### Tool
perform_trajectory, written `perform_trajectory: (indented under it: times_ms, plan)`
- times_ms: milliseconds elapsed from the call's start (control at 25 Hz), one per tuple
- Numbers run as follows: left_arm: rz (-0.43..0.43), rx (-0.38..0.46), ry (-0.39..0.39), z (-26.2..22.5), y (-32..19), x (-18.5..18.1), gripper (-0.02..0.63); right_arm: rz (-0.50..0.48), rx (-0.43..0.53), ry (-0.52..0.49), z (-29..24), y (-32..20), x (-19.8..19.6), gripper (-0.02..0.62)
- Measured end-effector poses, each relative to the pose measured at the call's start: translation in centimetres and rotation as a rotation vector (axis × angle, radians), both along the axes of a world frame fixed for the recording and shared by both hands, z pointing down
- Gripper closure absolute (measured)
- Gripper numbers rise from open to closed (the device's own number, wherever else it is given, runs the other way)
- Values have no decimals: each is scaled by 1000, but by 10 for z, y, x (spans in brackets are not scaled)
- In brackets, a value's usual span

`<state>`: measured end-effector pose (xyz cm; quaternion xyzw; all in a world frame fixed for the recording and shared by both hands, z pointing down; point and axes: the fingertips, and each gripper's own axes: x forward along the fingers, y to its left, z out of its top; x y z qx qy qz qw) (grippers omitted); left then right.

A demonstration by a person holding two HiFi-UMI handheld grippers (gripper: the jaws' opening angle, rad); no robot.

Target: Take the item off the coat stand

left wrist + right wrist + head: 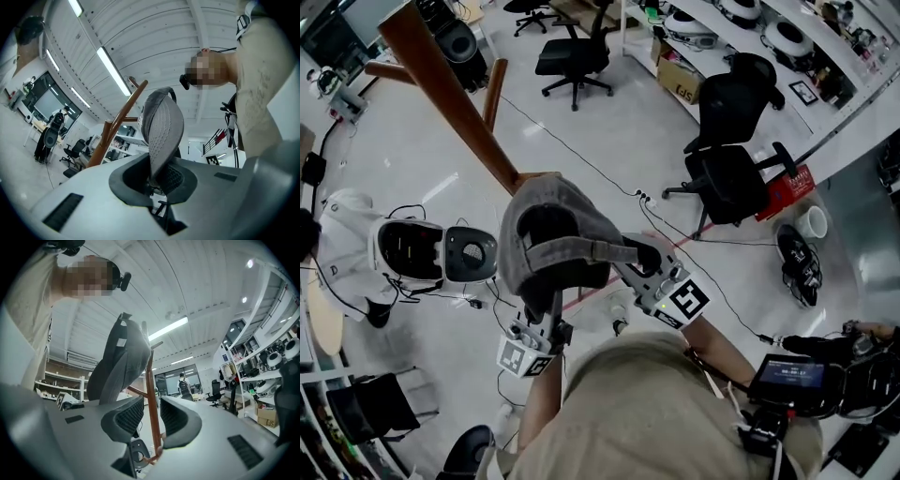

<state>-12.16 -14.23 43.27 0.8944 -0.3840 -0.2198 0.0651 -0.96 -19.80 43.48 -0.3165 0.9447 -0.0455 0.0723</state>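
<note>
Grey cap [548, 220] sits in front of us, just at the top end of the wooden coat stand [450, 94], whose pole slants away toward the upper left of the head view. We cannot tell from that view whether the cap touches the stand's top.

Our left gripper [551, 302] comes up from below and its jaws are closed on the cap's brim. In the left gripper view the stitched brim rises straight out from between the pads of the left gripper [161, 180], with the cap [161, 124] curving above it and the coat stand [117, 129] standing behind and to the left.

Our right gripper [643, 262] reaches in at the cap's rear strap from the right. Its jaws stand apart with nothing clamped: in the right gripper view only the far pole of the coat stand [152, 404] shows through the gap of the right gripper [151, 416], and the cap [119, 362] lies beside the left-hand jaw, outside the gap.

A black office chair [727, 141] stands on the pale floor well to our right.
</note>
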Motion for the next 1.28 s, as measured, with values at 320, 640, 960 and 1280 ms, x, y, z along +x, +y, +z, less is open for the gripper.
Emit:
perform_trajectory:
  times_ms: [320, 640, 960, 1280]
  plan:
    - [-4, -31, 25, 17, 21, -34, 572, 66, -7, 0, 5, 7, 6, 482]
    - [4, -52, 44, 22, 43, -68, 572, 84, -13, 3, 2, 28, -16, 482]
    - [-3, -53, 42, 39, 72, -106, 572, 86, -1, 16, 13, 65, -51, 482]
    - [-18, -76, 21, 51, 83, -138, 572, 116, 47, 40, 8, 85, -74, 482]
